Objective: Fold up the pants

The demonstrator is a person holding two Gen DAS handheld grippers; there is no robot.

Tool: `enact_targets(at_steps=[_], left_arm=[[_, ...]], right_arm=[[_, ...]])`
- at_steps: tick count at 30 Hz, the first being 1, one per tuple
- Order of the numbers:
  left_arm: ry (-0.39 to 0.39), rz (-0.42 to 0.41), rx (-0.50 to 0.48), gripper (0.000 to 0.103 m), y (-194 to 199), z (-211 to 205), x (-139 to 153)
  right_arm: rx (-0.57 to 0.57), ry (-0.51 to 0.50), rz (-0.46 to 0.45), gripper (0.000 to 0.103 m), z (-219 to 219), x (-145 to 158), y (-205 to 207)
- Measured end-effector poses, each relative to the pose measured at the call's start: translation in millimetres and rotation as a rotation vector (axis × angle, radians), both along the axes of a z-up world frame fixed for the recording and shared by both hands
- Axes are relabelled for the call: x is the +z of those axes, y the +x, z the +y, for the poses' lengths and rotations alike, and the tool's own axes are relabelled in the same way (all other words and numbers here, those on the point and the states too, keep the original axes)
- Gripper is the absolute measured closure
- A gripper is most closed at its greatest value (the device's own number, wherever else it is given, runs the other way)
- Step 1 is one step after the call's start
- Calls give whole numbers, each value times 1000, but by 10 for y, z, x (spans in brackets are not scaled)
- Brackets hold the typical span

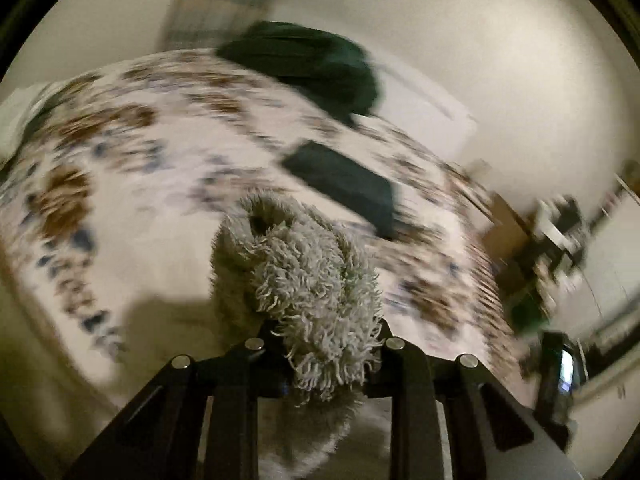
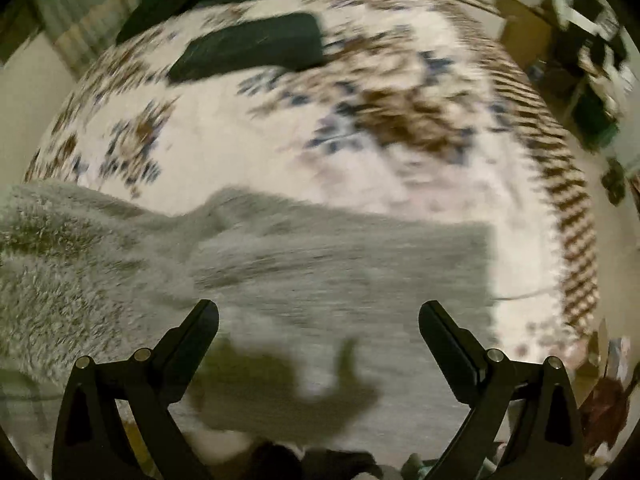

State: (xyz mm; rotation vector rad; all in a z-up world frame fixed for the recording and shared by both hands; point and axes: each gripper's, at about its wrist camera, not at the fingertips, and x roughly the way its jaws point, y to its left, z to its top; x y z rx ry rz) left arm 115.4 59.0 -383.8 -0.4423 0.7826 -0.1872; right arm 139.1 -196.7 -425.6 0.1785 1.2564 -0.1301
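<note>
The pants are grey and fluffy. In the left wrist view my left gripper (image 1: pixel 320 336) is shut on a bunched fold of the grey pants (image 1: pixel 296 276), lifted above the bed. In the right wrist view the grey pants (image 2: pixel 320 264) lie spread flat across the patterned bedspread (image 2: pixel 280 132), with a fluffier part at the left. My right gripper (image 2: pixel 319 312) is open and empty, hovering just above the flat grey cloth. Both views are motion-blurred.
A folded dark green garment (image 1: pixel 344 184) lies on the bed, also in the right wrist view (image 2: pixel 252 46). A second dark green pile (image 1: pixel 308 64) sits at the bed's far edge. Cluttered furniture (image 1: pixel 560 232) stands right of the bed.
</note>
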Motion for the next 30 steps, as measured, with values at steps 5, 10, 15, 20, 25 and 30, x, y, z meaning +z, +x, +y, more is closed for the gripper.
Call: enact_targets(at_steps=[5, 10, 15, 20, 25, 30], left_arm=[[6, 3, -264, 82, -140, -1311, 95], [57, 56, -447, 82, -184, -2413, -214], [132, 220, -589, 70, -138, -3232, -665], [136, 292, -666, 17, -191, -3466, -684], [152, 294, -527, 15, -81, -2927, -518], [177, 325, -252, 15, 200, -2046, -520]], right_arm=[[-160, -10, -19, 1, -1012, 269, -415], [-306, 4, -7, 1, -1910, 276, -926], [-416, 44, 39, 1, -2533, 107, -1386], [-489, 173, 75, 1, -2843, -170, -1598], [-441, 428, 68, 1, -2796, -434, -1355], [-283, 574, 43, 1, -2353, -603, -801]])
